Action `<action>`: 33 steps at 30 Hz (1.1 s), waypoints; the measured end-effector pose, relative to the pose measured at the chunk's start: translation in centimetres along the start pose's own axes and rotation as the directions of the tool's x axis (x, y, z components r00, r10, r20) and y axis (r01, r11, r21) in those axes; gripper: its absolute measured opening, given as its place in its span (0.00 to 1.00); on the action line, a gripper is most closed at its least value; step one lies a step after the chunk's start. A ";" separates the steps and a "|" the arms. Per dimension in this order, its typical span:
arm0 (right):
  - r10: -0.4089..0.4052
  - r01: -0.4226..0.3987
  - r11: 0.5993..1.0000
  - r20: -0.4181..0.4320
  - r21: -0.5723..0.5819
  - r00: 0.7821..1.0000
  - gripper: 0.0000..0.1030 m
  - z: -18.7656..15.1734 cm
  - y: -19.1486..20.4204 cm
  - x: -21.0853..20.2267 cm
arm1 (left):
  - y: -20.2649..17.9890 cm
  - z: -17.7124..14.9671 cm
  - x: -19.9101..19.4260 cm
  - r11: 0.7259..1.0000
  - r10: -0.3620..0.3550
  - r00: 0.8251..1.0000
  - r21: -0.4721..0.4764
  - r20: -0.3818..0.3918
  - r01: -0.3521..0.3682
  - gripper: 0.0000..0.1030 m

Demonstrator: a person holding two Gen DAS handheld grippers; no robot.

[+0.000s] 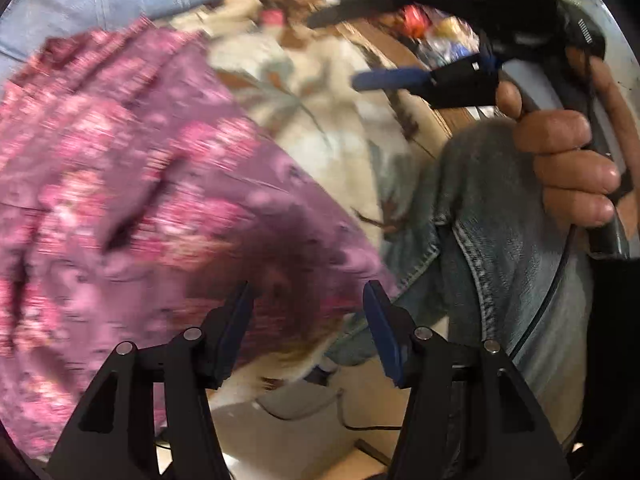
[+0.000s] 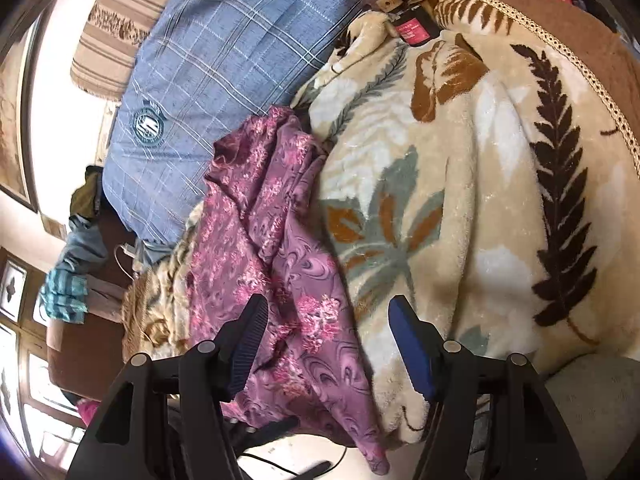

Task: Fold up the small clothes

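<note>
A purple garment with pink flowers (image 2: pixel 276 240) lies crumpled on a cream leaf-patterned blanket (image 2: pixel 460 200), its lower end hanging over the bed edge. My right gripper (image 2: pixel 326 312) is open just above the garment's lower part, holding nothing. In the blurred left wrist view the same garment (image 1: pixel 140 200) fills the left half. My left gripper (image 1: pixel 308 292) is open over its edge, holding nothing. The right gripper (image 1: pixel 384 80) also shows at upper right in that view, held by a hand (image 1: pixel 568 164).
A blue checked pillow (image 2: pixel 208 68) lies behind the garment. A dark package with a pink label (image 2: pixel 412 28) sits at the blanket's far end. The person's jeans (image 1: pixel 500 240) are at right. Floor and cables (image 1: pixel 320 420) lie below the bed edge.
</note>
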State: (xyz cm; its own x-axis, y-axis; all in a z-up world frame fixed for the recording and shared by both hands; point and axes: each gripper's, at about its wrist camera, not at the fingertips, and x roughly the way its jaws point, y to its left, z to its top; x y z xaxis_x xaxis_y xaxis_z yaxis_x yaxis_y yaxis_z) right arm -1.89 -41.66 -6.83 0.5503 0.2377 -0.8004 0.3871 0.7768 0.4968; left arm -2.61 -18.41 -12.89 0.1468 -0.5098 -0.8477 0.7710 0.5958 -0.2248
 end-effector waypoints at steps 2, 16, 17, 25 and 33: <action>-0.007 0.006 1.000 -0.051 -0.019 0.999 0.64 -0.1 0.2 1.0 | -0.9 0.2 0.3 1.000 -0.011 1.000 0.018 -0.002 0.011 0.54; -0.160 0.133 0.986 -0.343 -0.100 0.926 0.51 -3.8 1.3 8.3 | 2.6 -1.5 -1.8 0.992 0.026 0.999 -0.127 0.029 -0.022 0.54; -0.162 0.135 0.986 -0.341 -0.101 0.926 0.48 -3.9 1.3 8.2 | 2.7 -1.6 -2.0 0.992 0.027 0.999 -0.126 0.035 -0.022 0.54; -0.116 0.071 0.987 -0.329 -0.144 0.937 0.04 -4.8 3.1 8.1 | 1.3 -2.4 -2.9 0.996 -0.001 0.998 -0.090 0.059 0.007 0.54; 0.159 -0.146 0.987 -0.331 0.064 0.930 0.04 -4.1 1.7 7.8 | -1.7 -0.8 0.3 0.999 -0.009 1.000 0.050 0.027 0.007 0.61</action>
State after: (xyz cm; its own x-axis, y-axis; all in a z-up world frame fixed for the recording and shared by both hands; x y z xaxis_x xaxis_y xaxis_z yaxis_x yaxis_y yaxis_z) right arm 0.00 -36.05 -13.57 0.3281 0.5374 -0.7769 0.3490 0.6953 0.6283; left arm -4.37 -19.09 -13.17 0.1572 -0.5318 -0.8322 0.8020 0.5604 -0.2066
